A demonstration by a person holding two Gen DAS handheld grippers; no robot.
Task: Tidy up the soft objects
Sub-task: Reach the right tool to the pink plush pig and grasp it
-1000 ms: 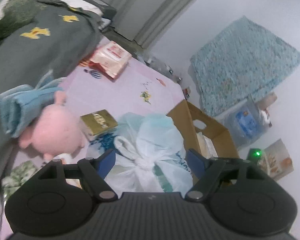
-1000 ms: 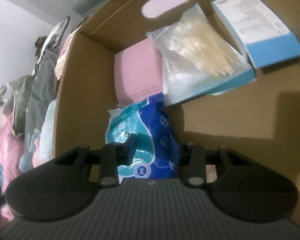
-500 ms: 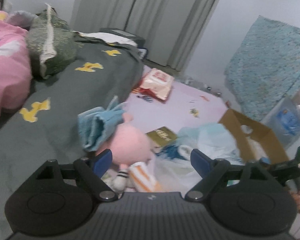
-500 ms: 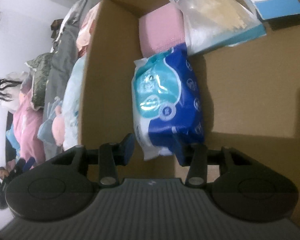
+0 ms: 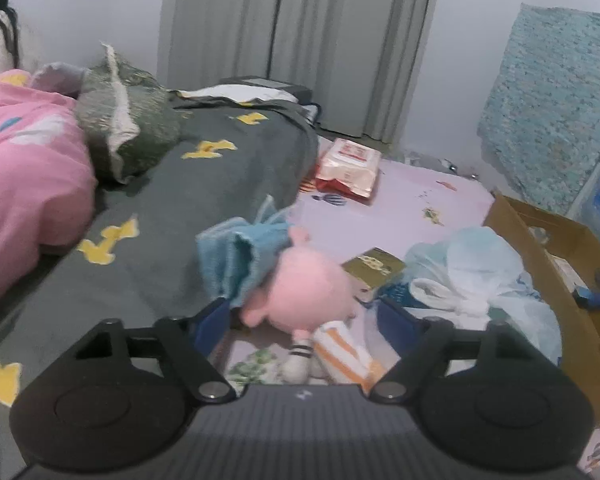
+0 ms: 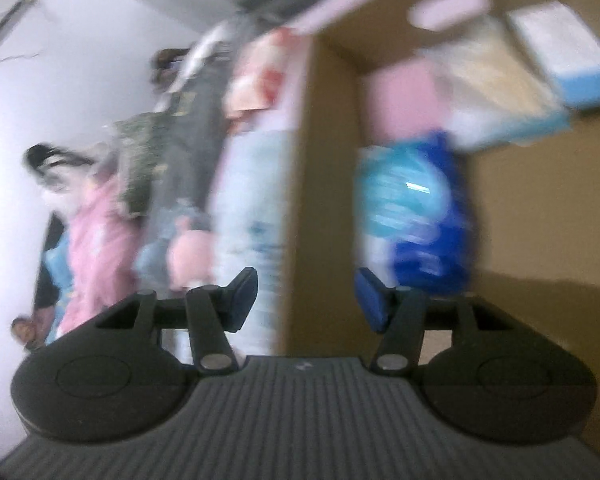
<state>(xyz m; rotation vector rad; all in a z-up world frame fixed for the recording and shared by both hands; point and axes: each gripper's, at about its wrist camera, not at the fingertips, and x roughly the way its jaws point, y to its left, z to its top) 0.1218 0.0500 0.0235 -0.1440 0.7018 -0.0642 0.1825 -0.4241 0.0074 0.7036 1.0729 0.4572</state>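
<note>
My left gripper (image 5: 302, 314) is spread wide and holds nothing; its blue pads frame the pink plush toy (image 5: 306, 294), which lies on the lilac sheet (image 5: 404, 200) just beyond the fingertips, its head against a folded blue towel (image 5: 238, 258). A gold box (image 5: 374, 266) and a knotted white plastic bag (image 5: 470, 276) sit to the right of the toy, and an orange-striped packet (image 5: 340, 354) lies near, beneath my jaws. The cardboard box (image 5: 540, 264) stands at the far right.

My right gripper (image 6: 306, 298) is also open and empty, seen in a heavily blurred view. Its jaws straddle the left wall of the cardboard box (image 6: 320, 184). Inside rests a blue tissue pack (image 6: 416, 216), with a pink roll (image 6: 400, 96) and a clear packet (image 6: 496, 76) farther in.

Risks, as I judge them:
- The toy abuts the towel; closing here could pinch both, or catch the striped packet below.
- The plush is rounded and yielding; a shallow bite may let it slip free in transit.
- The blur on the right suggests quick motion; a finger could clip the box wall and shift or tip the box.
- The box floor is already part filled, so a bulky toy may sit proud or dislodge the tissue pack.
</note>
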